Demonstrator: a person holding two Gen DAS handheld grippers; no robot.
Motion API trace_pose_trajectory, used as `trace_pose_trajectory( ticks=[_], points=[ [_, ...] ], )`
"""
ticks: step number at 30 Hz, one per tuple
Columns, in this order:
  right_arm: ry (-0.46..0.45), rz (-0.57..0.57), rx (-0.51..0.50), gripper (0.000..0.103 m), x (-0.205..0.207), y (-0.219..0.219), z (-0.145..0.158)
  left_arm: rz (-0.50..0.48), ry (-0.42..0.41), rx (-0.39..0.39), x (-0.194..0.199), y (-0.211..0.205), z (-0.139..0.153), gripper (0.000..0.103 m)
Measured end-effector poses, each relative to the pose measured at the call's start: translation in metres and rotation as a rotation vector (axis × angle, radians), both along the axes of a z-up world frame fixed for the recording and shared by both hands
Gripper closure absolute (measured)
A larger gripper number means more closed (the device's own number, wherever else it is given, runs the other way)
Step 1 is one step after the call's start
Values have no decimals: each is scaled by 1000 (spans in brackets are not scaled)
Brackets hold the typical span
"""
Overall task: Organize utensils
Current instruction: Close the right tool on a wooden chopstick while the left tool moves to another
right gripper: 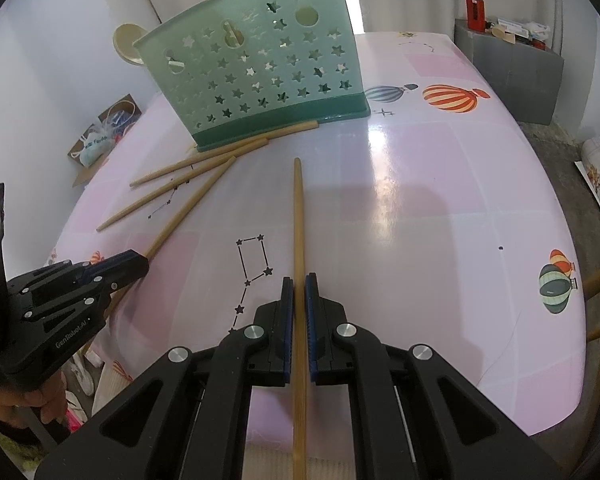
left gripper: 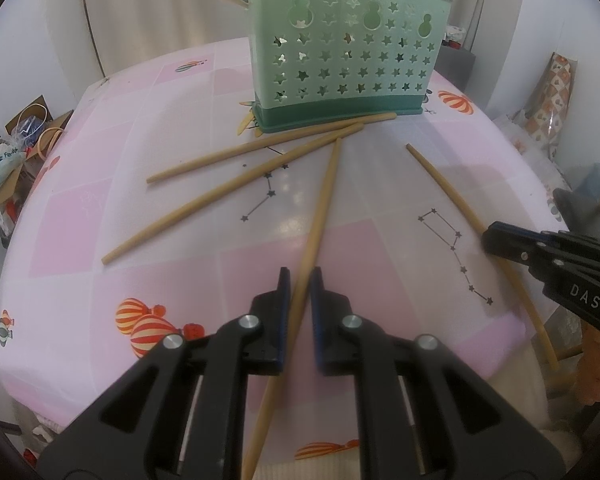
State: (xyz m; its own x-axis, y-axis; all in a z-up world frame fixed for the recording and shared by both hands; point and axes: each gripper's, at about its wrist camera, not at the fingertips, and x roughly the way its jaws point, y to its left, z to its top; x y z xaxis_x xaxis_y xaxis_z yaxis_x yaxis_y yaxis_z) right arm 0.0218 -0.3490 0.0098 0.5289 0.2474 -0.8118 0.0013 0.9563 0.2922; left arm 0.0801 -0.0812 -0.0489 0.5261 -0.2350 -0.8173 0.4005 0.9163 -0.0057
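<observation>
On my pink balloon-print counter (left gripper: 80, 220) the green star-punched plastic utensil basket (left gripper: 348, 52), spoons already inside, stands straight ahead of both my hand-held grippers, left (left gripper: 299, 276) and right (right gripper: 299, 280), each clamped on a tan bamboo chopstick (left gripper: 320, 208) (right gripper: 298, 216) pointing lengthwise toward it.

Black claw (left gripper: 299, 276), blue pads (right gripper: 287, 320), silver screws, "DAS" lettering
</observation>
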Motion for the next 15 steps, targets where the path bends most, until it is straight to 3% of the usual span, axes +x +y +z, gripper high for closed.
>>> trace_pose_trajectory(
  ticks=[8,15],
  points=[
    [-27,-1,-10,86,7,-2,6,-4,-2,-5,0,0,0,87],
    [-40,2,-24,85,22,-1,8,-5,26,-16,9,0,2,78]
  ],
)
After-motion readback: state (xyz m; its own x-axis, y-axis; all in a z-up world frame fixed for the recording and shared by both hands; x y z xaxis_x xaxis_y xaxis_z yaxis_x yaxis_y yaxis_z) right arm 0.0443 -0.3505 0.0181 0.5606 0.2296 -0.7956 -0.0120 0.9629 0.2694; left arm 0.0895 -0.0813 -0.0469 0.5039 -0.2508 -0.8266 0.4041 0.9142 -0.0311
